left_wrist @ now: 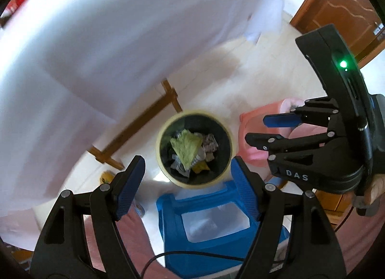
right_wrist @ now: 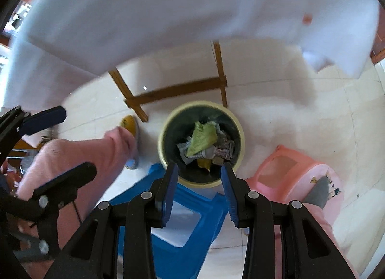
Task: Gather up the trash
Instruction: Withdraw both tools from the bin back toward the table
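Observation:
A round bin with a pale yellow rim (left_wrist: 192, 112) (right_wrist: 204, 103) and a black liner stands on the floor below both grippers. Inside it lies crumpled trash, with a green wrapper (left_wrist: 186, 146) (right_wrist: 202, 138) on top of paper scraps. My left gripper (left_wrist: 187, 182) (right_wrist: 77, 139) hangs above the bin's near edge, blue pads wide apart, with nothing between them. Beside it on the right, my right gripper (right_wrist: 199, 178) (left_wrist: 256, 129) is open at a narrower gap and is empty too. Both point steeply down.
A table under a white cloth (left_wrist: 120, 38) (right_wrist: 168, 14) overhangs the far side, its wooden legs (right_wrist: 178, 91) just behind the bin. A blue stool (left_wrist: 211, 226) (right_wrist: 182, 226) and a pink stool (right_wrist: 288, 170) stand close by. A person's pink trouser leg (right_wrist: 84, 156) and yellow slipper (right_wrist: 130, 122) are at the left.

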`<state>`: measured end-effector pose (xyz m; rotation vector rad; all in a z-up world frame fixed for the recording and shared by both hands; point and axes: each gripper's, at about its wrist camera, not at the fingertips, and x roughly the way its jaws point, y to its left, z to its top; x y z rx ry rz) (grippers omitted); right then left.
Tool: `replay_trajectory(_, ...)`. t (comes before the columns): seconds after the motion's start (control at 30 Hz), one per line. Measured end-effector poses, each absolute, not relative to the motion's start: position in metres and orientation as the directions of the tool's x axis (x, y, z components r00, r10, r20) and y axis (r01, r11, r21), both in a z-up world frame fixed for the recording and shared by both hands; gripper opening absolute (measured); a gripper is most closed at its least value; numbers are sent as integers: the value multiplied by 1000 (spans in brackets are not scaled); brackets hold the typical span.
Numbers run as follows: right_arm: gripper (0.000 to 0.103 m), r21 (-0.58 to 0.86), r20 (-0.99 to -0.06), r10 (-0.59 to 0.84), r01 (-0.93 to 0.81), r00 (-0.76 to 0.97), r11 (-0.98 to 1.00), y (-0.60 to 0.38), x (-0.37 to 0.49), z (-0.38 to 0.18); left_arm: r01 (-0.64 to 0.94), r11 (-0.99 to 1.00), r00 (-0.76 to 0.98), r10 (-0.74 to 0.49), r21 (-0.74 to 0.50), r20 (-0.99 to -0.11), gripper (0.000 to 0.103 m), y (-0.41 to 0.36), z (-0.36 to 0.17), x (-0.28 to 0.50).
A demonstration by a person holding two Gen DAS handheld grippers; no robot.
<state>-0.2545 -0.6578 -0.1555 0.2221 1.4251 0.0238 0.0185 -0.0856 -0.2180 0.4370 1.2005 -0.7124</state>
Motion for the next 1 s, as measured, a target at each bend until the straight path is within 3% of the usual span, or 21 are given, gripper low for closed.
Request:
replay_trajectory(0.3,38,199,-939,169,72,300,977,-658,-247,-29,651,758,408,-303,41,-861,71,-52,-109,40)
replay_trajectory(0.53,38,189,-890,165,15,425,982,-659,-204,63,571,820,502,-302,48,-811,71,-21,-34,90)
replay_trajectory(0.73,39,170,-840,151,-12,522,985,-659,-133,127,511,859,538,-281,42,-795,71,8,18,163)
replay_trajectory(1.0,50,156,-799,132,-11,586,988,-658,0,167,400,916,529,-208,26,-823,71,40,37,293)
